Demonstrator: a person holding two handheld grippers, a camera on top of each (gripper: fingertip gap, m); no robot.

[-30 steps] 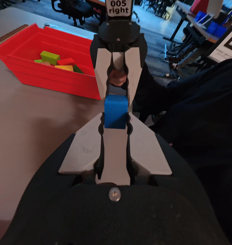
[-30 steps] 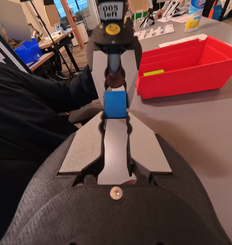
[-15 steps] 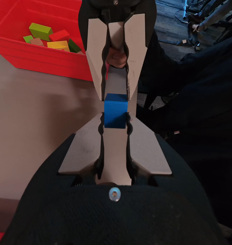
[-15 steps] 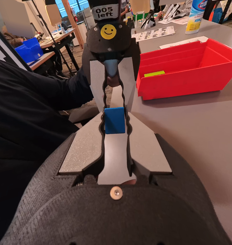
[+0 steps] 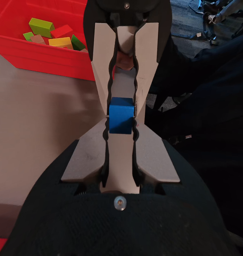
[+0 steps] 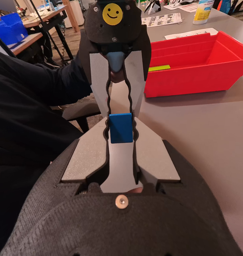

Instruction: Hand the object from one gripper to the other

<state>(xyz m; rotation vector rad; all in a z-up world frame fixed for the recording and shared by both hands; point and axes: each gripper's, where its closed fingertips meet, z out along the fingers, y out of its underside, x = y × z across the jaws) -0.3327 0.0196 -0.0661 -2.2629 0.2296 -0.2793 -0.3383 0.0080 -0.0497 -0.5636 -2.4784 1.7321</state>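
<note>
A blue block [image 5: 120, 116] sits between both grippers, which meet tip to tip above the grey table [image 5: 41, 110]. In the left wrist view my left gripper [image 5: 120, 120] is shut on the block's near half, and the right gripper [image 5: 120, 109] comes in from the top with its pads on the far half. In the right wrist view the block [image 6: 120, 128] lies between the fingers of my right gripper [image 6: 120, 119], pads against both its sides. The left gripper [image 6: 120, 110], with a yellow smiley sticker, meets it at the block's far edge.
A red bin [image 5: 41, 59] with several coloured blocks [image 5: 59, 41] stands on the table behind the grippers; it also shows in the right wrist view [image 6: 194, 80]. A person's dark sleeve [image 6: 34, 90] fills the side beyond the table edge. Papers [image 6: 161, 19] and a bottle [image 6: 202, 12] lie farther back. The grippers are tip to tip, or close to it.
The two grippers have drawn closer together. The block, which stood at my right gripper's very tips, now sits deeper between its fingers. My left gripper has kept its hold throughout.
</note>
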